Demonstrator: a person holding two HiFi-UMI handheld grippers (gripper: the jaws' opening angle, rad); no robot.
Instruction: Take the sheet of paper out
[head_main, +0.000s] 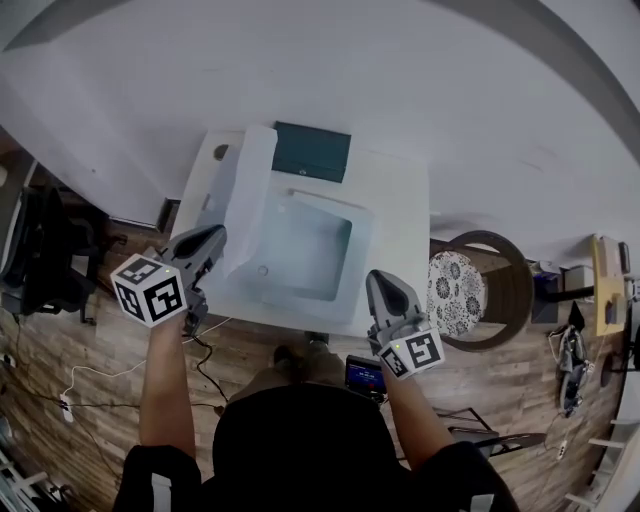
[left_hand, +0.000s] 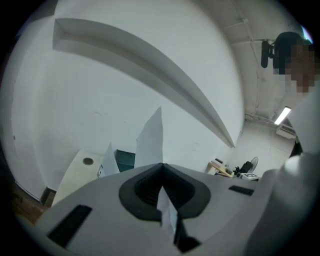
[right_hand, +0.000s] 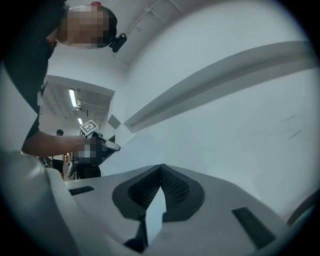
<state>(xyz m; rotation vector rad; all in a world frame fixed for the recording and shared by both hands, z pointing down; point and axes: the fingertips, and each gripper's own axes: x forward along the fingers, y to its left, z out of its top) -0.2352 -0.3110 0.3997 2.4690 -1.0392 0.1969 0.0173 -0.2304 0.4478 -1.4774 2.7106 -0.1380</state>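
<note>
The left gripper (head_main: 212, 240) is clamped shut on the left edge of the thin white sheet of paper (head_main: 300, 250), which is held over the white table (head_main: 400, 200). The right gripper (head_main: 382, 280) pinches the sheet's near right corner. Only the left gripper view shows the sheet's edge standing up past the jaws. A dark teal rectangular box (head_main: 312, 151) sits at the table's far side.

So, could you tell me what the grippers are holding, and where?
Both hold the sheet of paper: the left gripper pinches its left edge, the right gripper its right edge.
</note>
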